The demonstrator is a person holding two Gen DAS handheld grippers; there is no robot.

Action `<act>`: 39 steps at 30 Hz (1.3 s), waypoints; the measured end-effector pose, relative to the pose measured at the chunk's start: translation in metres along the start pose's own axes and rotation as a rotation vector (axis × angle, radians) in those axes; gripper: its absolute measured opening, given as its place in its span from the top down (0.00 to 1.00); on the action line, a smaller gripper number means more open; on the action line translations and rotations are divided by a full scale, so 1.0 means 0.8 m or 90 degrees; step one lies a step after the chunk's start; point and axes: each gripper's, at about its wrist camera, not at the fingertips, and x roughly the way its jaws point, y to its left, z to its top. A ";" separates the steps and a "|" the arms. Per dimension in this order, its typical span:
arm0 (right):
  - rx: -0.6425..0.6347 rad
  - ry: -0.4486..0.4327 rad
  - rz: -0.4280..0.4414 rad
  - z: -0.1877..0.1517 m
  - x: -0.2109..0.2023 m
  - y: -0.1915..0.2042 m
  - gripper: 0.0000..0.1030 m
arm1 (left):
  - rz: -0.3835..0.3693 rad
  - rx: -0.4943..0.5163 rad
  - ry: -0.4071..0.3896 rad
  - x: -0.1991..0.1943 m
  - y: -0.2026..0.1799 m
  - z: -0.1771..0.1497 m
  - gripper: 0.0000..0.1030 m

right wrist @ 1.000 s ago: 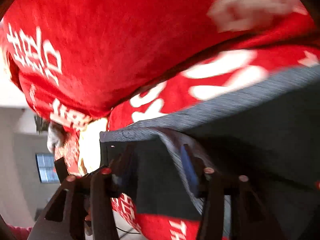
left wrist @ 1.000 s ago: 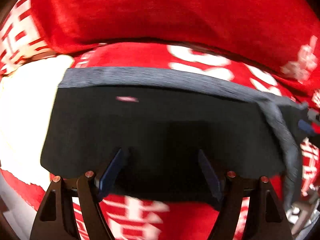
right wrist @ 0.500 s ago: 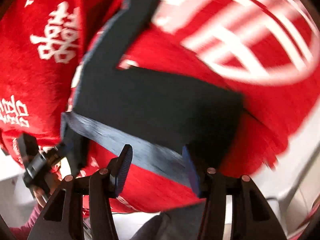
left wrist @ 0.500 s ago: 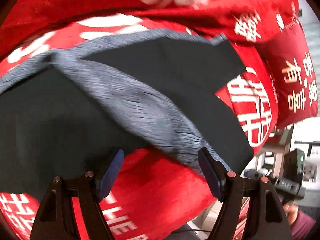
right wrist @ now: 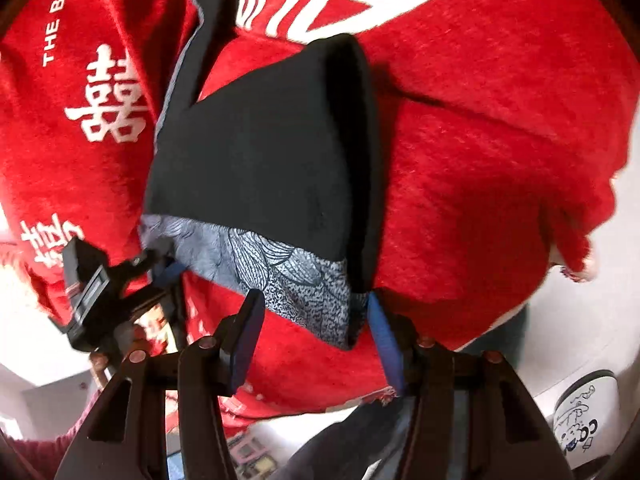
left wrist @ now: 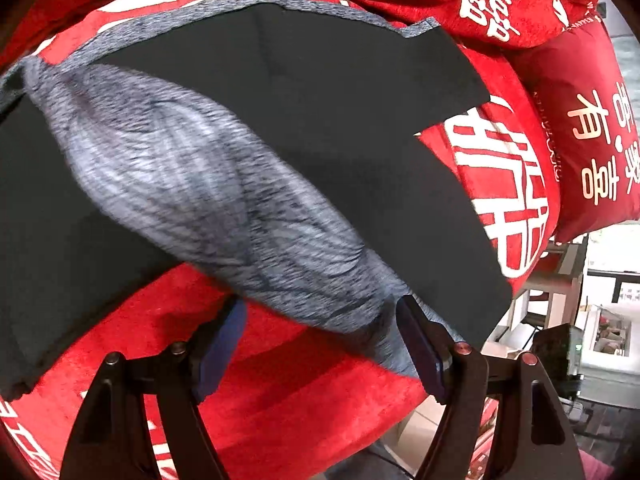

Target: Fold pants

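Pants (left wrist: 320, 120), black with a grey waistband, lie half-folded on the red blanket (left wrist: 300, 380), long axis running away from both grippers, the waistband edge just ahead of the left gripper (left wrist: 320, 344) and right gripper (right wrist: 316, 332), whose jaws gape wide and hold nothing.

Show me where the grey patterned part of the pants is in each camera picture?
Left wrist view: the grey patterned band runs from upper left down to lower right, ending near the left gripper.
Right wrist view: it lies low in the middle, under the black cloth, just above the right gripper.
Shared landmark: the red blanket with white characters under the pants.
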 end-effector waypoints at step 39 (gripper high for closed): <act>-0.228 -0.021 -0.039 0.368 -0.052 0.253 0.40 | 0.211 -0.111 -0.102 -0.046 0.027 0.136 0.25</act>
